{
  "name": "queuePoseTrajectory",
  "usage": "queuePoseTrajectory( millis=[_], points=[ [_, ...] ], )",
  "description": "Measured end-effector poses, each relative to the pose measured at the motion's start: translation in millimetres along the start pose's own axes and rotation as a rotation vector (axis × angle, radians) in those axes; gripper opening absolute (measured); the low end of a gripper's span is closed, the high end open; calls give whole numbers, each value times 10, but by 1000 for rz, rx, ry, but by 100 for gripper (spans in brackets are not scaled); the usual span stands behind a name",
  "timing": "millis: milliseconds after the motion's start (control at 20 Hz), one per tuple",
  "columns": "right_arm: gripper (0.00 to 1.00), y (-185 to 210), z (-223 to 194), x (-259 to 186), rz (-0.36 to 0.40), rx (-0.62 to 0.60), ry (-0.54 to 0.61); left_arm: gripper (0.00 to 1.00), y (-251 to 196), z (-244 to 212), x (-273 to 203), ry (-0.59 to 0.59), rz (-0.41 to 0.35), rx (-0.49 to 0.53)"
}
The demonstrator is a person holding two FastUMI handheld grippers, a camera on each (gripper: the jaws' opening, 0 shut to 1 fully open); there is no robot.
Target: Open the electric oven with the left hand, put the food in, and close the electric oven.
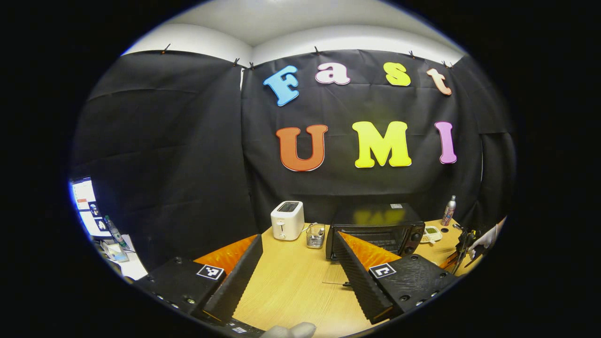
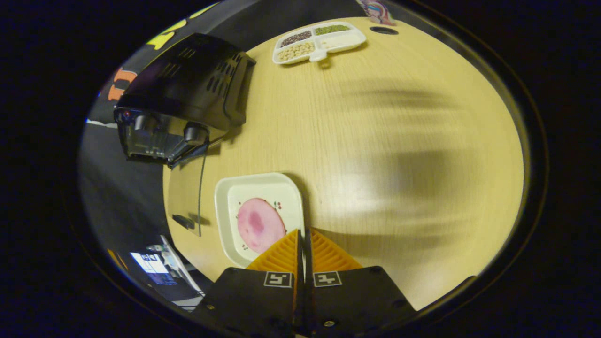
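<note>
On the table (image 2: 375, 141), the plate (image 2: 257, 218) with food (image 2: 259, 224) is pinched at its rim by the closed right gripper (image 2: 303, 241), the oven (image 2: 181, 101) door seems open, left gripper (image 1: 300, 270) is spread, empty; loading and closing are left.

left level, right overhead, oven (image 1: 374, 231) shared

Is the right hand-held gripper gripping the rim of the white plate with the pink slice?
Touching. In the right gripper view the right hand-held gripper is closed on the white plate's right rim.
</note>
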State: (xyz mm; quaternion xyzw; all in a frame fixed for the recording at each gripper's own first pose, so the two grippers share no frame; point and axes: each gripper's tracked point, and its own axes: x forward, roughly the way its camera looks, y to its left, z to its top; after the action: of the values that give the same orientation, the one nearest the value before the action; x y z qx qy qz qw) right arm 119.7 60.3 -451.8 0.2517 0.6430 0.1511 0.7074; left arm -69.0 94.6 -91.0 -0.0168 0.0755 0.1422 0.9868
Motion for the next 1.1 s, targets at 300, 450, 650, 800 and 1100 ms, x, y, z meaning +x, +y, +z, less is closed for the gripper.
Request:
queuePoseTrajectory(
  millis=[300, 450, 650, 800, 1100],
  points=[
    [1, -54, -34, -150, 152, 146, -98, 96, -277, 128, 58, -7, -31, 21],
    [4, -54, -39, -321, 191, 177, -148, 96, -379, 161, 35, -5, -29, 28],
    [4, 154, -101, -548, 229, 210, -217, 96, -431, 178, -34, 3, -9, 35],
    [0, 520, -205, -632, 271, 257, -279, 96, -481, 217, -69, -4, -44, 35],
    [4, 1440, -423, -473, 339, 368, -405, 96, -199, 297, -74, 2, -137, 37]
  ],
)
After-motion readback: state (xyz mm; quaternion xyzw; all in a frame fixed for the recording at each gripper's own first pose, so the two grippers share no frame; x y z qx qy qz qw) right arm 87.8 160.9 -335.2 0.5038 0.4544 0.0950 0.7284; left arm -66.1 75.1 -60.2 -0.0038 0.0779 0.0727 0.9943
